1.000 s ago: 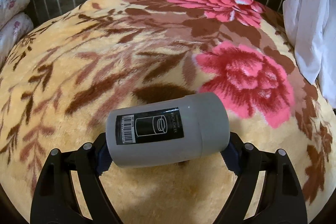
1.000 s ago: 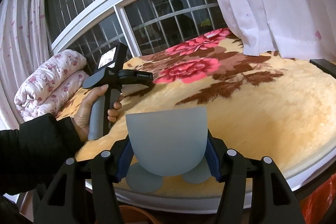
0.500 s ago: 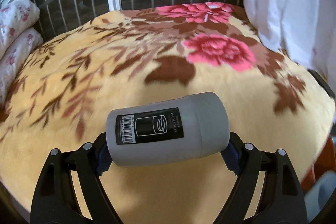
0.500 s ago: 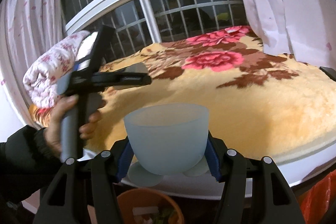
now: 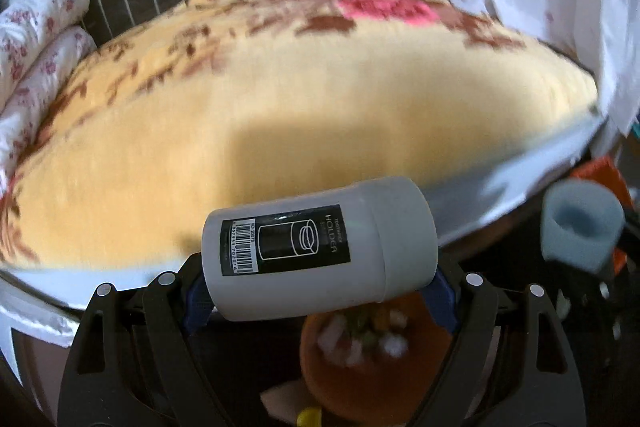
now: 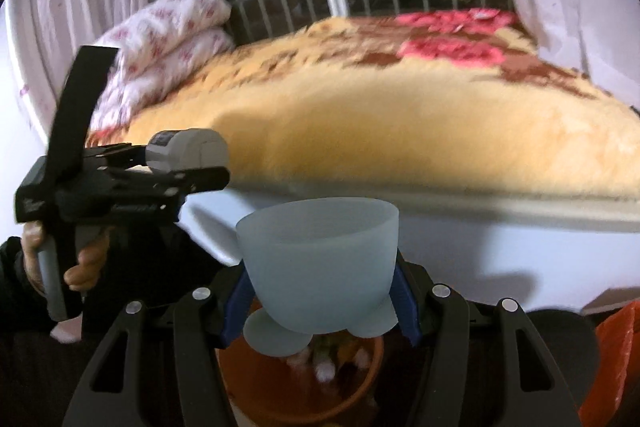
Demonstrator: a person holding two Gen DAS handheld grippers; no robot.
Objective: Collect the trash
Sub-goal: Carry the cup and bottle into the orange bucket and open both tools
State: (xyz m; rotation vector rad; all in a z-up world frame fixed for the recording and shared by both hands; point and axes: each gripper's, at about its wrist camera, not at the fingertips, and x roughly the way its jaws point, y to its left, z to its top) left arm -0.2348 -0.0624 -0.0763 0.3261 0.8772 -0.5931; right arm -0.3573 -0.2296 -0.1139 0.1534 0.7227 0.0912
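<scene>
Fingers [image 5: 192, 303] of the left gripper [image 5: 318, 297] clamped a grey canister [image 5: 316, 251] lying crosswise between them; the right gripper [image 6: 320, 301] pinched an upright cup [image 6: 318, 267], both above an orange bin [image 6: 300, 379].

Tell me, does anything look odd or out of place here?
Nothing is spilled or broken. The gray toothpick holder lies sideways in the left gripper. The pale cup sits upright in the right gripper, above the orange bin.

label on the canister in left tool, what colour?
Black with white print and a white barcode patch, on the grey canister; clearest in left wrist view.
</scene>
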